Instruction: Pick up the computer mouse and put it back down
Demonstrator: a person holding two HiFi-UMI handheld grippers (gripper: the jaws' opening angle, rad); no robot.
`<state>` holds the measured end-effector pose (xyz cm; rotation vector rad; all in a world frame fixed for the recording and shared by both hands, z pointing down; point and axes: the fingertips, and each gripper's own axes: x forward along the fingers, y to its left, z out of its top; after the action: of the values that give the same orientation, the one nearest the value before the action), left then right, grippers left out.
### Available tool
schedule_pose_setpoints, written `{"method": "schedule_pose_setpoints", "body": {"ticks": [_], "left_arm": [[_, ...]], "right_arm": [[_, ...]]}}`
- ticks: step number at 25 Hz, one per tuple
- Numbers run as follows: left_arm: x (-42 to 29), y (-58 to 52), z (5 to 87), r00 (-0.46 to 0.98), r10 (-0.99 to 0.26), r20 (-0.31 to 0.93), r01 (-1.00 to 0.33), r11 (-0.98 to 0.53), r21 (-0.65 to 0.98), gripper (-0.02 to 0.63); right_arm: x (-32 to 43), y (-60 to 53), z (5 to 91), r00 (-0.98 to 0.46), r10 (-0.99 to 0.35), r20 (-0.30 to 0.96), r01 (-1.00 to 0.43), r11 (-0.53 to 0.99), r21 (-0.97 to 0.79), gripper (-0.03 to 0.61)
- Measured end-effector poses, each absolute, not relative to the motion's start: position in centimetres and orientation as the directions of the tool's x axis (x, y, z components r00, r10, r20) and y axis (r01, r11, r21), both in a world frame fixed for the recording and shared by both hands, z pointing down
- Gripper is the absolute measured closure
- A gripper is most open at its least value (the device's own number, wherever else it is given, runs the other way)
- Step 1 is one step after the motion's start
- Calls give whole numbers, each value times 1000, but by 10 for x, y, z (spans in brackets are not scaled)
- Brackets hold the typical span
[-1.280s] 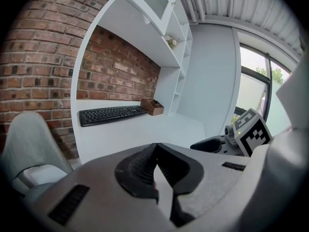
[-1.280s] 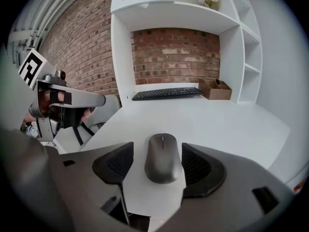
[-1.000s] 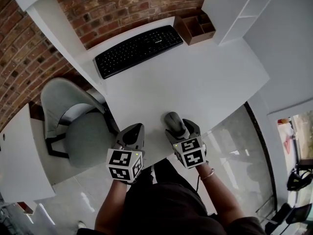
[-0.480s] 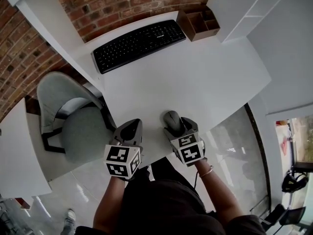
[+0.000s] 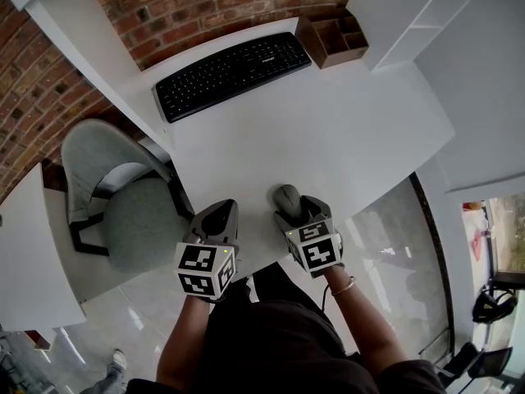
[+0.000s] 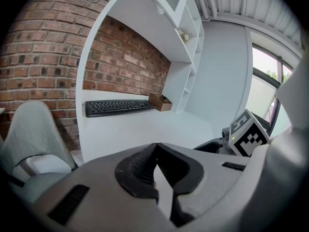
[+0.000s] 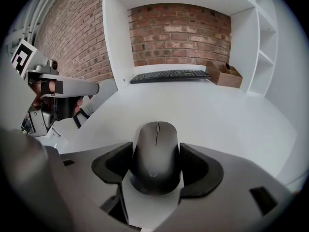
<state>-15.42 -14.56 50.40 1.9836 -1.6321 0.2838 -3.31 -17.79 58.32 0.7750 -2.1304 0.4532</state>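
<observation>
**Concealed, cropped and unreadable items: counter scene**

Computer mouse [image 5: 285, 194]: in the head view the rear half is covered by the right tongs [image 5: 294, 212]. In the right gripper view its underside is out of sight, so contact with the counter [image 5: 328, 130] cannot be told. Left tongs [image 5: 219, 213]: from above, the tips are masked by their own housing, and the holding hand is hidden under the marker cube. Keyboard [image 5: 232, 74]: key legends too small to read. Wooden organiser [image 5: 332, 38]: contents indistinct. Chair [image 5: 123, 203]: near side passes under the counter's edge. Dark objects [image 5: 490, 302] at the right margin: cropped, kind undeterminable.
</observation>
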Motion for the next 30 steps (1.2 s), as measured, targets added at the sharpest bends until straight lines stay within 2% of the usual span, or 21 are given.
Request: {"method": "schedule_pose_setpoints", "body": {"ticks": [30], "left_arm": [[-157, -133, 492, 254, -844, 472, -955, -141, 262, 604]], "right_arm": [[-28, -185, 565, -502, -441, 744, -703, 709, -54, 285]]}}
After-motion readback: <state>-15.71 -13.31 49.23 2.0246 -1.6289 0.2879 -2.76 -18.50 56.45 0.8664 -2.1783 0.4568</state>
